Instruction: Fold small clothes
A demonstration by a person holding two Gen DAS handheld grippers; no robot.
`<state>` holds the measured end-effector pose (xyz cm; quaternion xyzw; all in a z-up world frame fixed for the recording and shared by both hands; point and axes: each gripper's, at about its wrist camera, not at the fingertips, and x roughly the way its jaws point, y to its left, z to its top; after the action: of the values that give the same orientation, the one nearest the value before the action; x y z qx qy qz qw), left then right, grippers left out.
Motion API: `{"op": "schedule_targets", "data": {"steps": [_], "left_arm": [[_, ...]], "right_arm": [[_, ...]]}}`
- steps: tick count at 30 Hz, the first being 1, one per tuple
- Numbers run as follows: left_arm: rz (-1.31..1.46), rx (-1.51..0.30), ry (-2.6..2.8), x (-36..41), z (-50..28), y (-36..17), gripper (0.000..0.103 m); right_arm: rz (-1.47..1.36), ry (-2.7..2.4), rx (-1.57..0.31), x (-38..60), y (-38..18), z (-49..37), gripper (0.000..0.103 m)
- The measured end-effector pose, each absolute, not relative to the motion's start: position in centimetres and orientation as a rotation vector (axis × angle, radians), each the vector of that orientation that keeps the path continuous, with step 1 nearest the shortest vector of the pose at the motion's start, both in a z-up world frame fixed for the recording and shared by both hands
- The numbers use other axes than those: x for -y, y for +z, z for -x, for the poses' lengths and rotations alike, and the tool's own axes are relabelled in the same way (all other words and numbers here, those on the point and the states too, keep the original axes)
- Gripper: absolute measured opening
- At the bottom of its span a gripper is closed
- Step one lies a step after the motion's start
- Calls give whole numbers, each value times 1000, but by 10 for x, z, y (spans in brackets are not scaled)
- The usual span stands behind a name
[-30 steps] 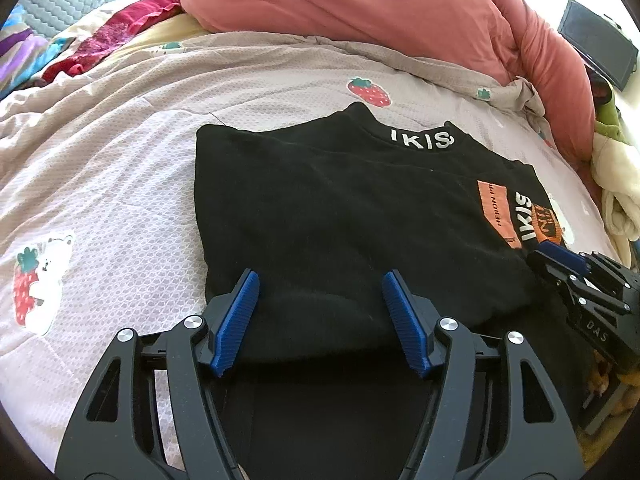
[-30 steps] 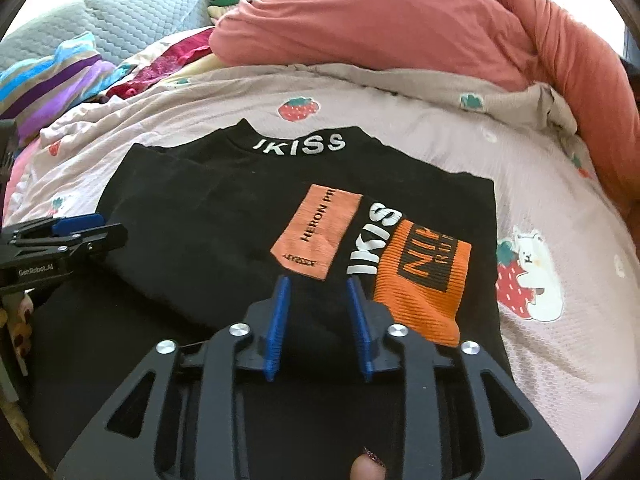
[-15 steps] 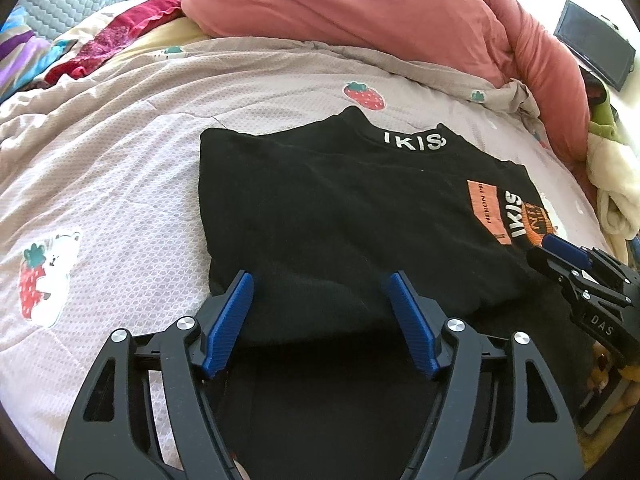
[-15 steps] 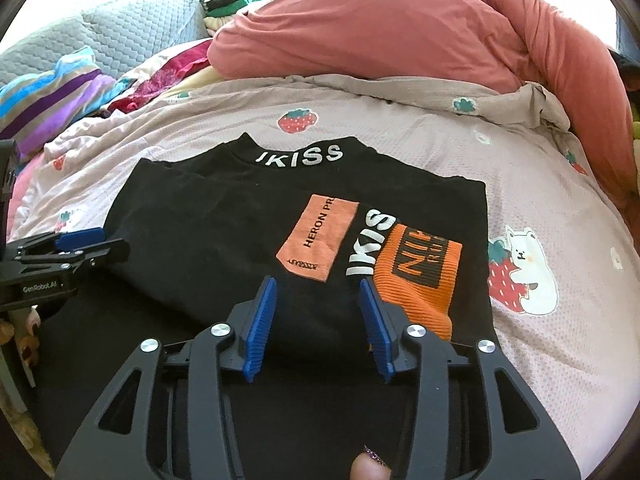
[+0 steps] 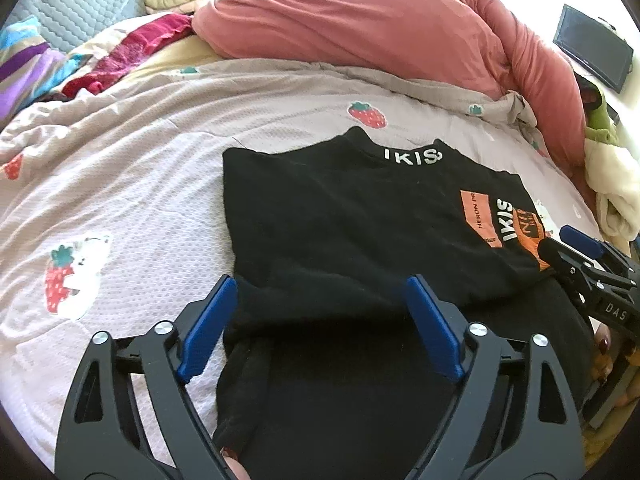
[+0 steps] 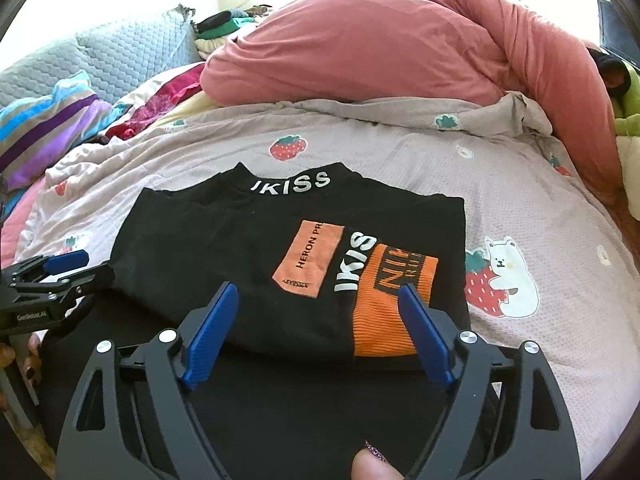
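A black top lies folded on the bed, collar at the far side. The left gripper and right gripper hover at its near edge, jaws opening, gripping nothing. The right view shows the orange print whole; the left view alone shows a dark screen far right.

Bedroom: bed, pillows, duvet

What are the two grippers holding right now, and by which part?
Nothing: the left gripper and right gripper are opening over the black shirt, pads clear of it.
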<state>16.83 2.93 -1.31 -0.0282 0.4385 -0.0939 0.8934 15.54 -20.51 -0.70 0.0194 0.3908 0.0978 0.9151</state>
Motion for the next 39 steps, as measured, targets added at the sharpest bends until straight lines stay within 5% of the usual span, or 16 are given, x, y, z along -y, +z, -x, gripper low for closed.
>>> {"op": "schedule_targets", "data": {"steps": [10,39], "left_arm": [[64,-848,-166,-33,-154,4,93],[9,-767,-101,-35,-91,25,93]], "right_arm": [[-58,195,-772,214,8,-143,93],[-38,157,-715,246,33,-94,95]]}}
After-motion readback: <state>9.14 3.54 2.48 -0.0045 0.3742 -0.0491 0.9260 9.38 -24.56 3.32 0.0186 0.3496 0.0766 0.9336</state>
